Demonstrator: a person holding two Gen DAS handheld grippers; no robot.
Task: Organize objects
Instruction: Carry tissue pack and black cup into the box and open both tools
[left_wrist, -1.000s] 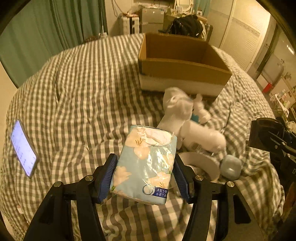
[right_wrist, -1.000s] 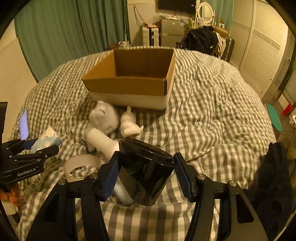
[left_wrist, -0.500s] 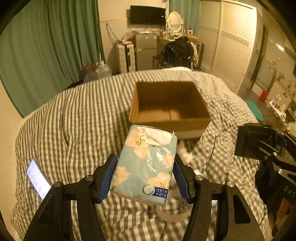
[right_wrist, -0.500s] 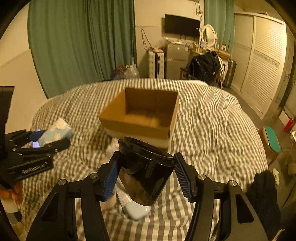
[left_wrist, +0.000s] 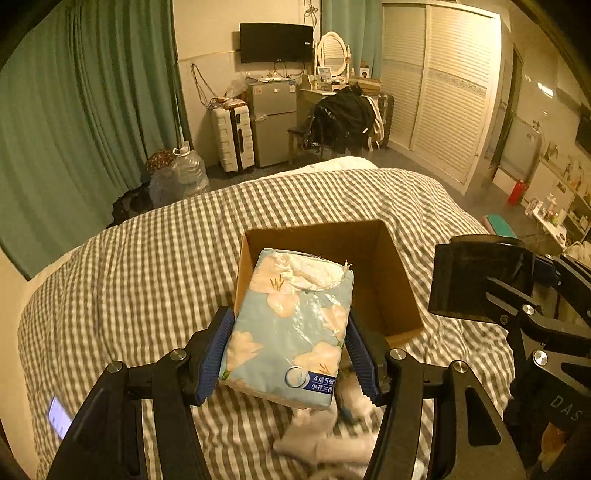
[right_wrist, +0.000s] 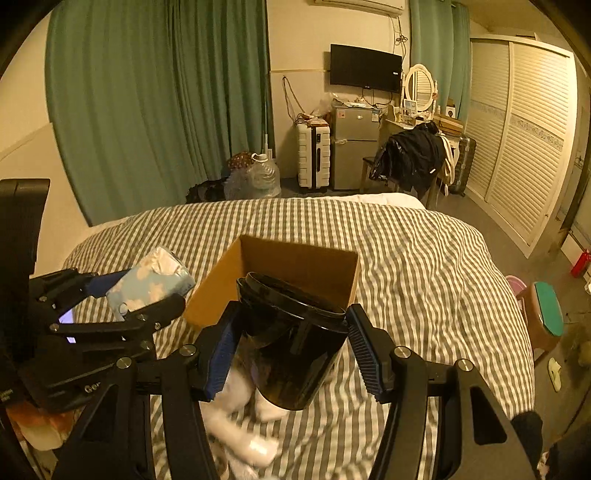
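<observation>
Left claw (left_wrist: 290, 350) grips tissue pack (left_wrist: 291, 325), right claw (right_wrist: 291, 354) black cup (right_wrist: 291, 343), hiding blurred white items (right_wrist: 240, 432).

My left wrist camera looks forward along its fingers (left_wrist: 218, 350) from above the bed (left_wrist: 147, 273), tilted down at the box (left_wrist: 384, 280) just beyond the fingertips. My right wrist camera faces the same way from close beside it, fingers (right_wrist: 364, 350) reaching toward the same box (right_wrist: 295, 264). Both share the bed, box and far wall, and each sees the other gripper at its edge.
</observation>
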